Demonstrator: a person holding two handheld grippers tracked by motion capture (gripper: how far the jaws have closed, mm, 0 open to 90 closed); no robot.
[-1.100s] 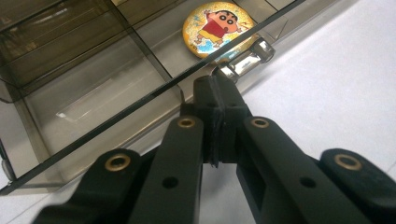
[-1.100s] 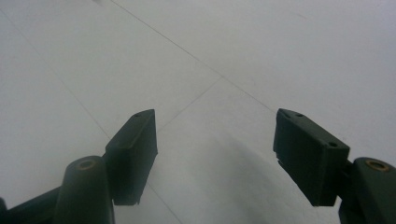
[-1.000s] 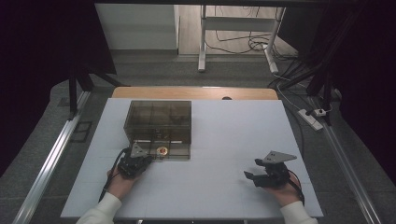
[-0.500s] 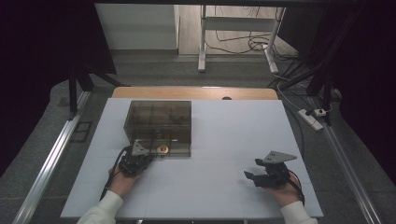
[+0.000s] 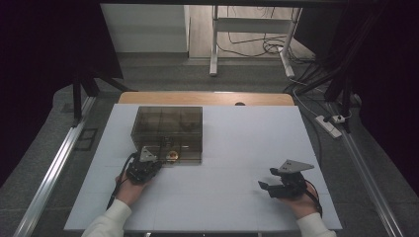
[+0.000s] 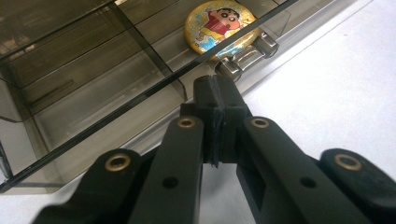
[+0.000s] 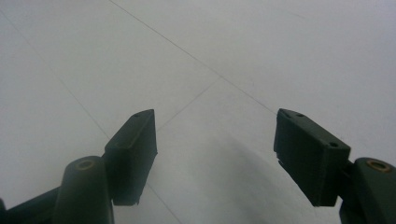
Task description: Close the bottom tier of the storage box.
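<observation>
Smoked-plastic compartment box [image 5: 167, 132], left of centre in the high view, has the clenched, empty left gripper [image 5: 150, 167] at its near wall and the right gripper [image 5: 271, 186] released at lower right; the box's contents are too dim to read. In the left gripper view the shut tips [image 6: 215, 95] sit beside the metal latch [image 6: 245, 55], below a cartoon badge [image 6: 221, 25] at top centre, so a push could slide the box; in the right gripper view the parted jaws frame bare table [image 7: 280, 56].

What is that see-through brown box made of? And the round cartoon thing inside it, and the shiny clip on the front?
The box looks like smoky clear plastic: you can see its dividers and floor through the walls. The round badge seems glossy, perhaps printed metal or plastic, with a gold rim and a bright cartoon picture. The clip looks like polished metal, silver with sharp reflections.
</observation>
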